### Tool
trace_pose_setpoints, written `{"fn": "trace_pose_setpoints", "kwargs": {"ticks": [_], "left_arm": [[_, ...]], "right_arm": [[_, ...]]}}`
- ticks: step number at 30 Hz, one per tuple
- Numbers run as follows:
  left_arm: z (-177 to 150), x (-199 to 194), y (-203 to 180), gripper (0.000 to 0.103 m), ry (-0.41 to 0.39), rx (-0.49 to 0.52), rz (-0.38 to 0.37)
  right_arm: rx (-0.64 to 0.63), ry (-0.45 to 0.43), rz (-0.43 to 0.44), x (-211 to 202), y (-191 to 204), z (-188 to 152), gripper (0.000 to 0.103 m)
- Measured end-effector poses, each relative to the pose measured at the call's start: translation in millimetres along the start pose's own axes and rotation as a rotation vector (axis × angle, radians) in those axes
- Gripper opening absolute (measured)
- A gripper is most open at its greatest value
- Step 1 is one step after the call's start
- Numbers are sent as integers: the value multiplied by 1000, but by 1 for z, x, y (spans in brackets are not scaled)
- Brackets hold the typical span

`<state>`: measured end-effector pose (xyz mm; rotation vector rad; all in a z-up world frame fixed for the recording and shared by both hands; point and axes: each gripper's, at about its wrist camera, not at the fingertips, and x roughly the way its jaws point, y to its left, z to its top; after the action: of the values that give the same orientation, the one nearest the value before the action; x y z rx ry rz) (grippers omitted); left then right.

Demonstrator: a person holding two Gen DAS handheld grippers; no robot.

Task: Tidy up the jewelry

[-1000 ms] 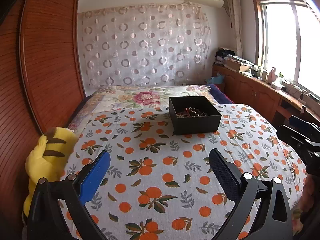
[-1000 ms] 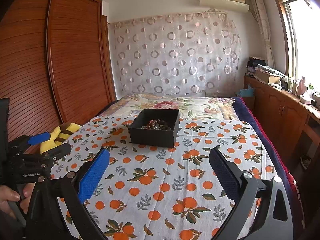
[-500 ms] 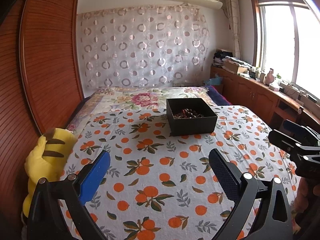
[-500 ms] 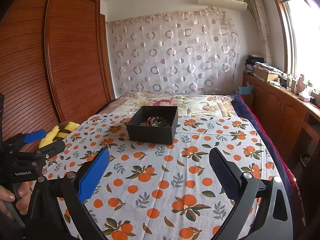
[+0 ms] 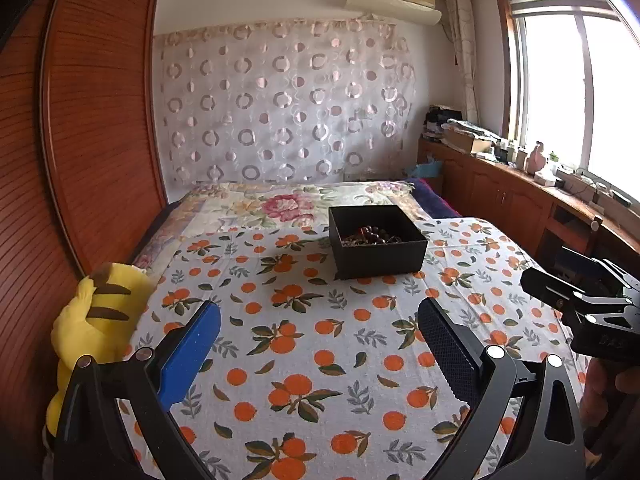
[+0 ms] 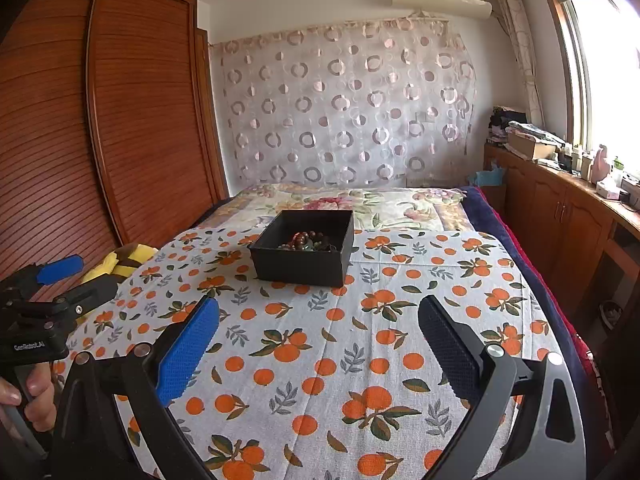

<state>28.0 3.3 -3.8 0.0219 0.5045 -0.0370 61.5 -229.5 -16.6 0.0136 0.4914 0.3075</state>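
An open black box (image 5: 378, 242) sits on the bed's orange-print cloth (image 5: 304, 344), with dark beaded jewelry (image 5: 370, 235) heaped inside. It also shows in the right wrist view (image 6: 304, 252), beads (image 6: 308, 241) visible. My left gripper (image 5: 318, 340) is open and empty, held above the cloth well short of the box. My right gripper (image 6: 318, 340) is open and empty, likewise short of the box. Each gripper shows at the edge of the other's view.
A yellow striped plush toy (image 5: 94, 320) lies at the bed's left edge by the wooden wardrobe (image 5: 80, 140). Wooden cabinets (image 6: 560, 216) with clutter run along the right under the window. A floral quilt (image 5: 288, 204) covers the far bed.
Both grippers have drawn back and tilted up a little, so the box sits farther and higher in view. Both stay open and empty.
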Motion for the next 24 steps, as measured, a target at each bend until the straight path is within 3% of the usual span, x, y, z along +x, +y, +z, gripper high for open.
{"fn": "trace_pose_setpoints", "kwargs": {"ticks": [24], "left_arm": [[2, -5, -3, 95, -9, 0, -3]], "right_arm": [[0, -5, 1, -1, 1, 1, 100]]}}
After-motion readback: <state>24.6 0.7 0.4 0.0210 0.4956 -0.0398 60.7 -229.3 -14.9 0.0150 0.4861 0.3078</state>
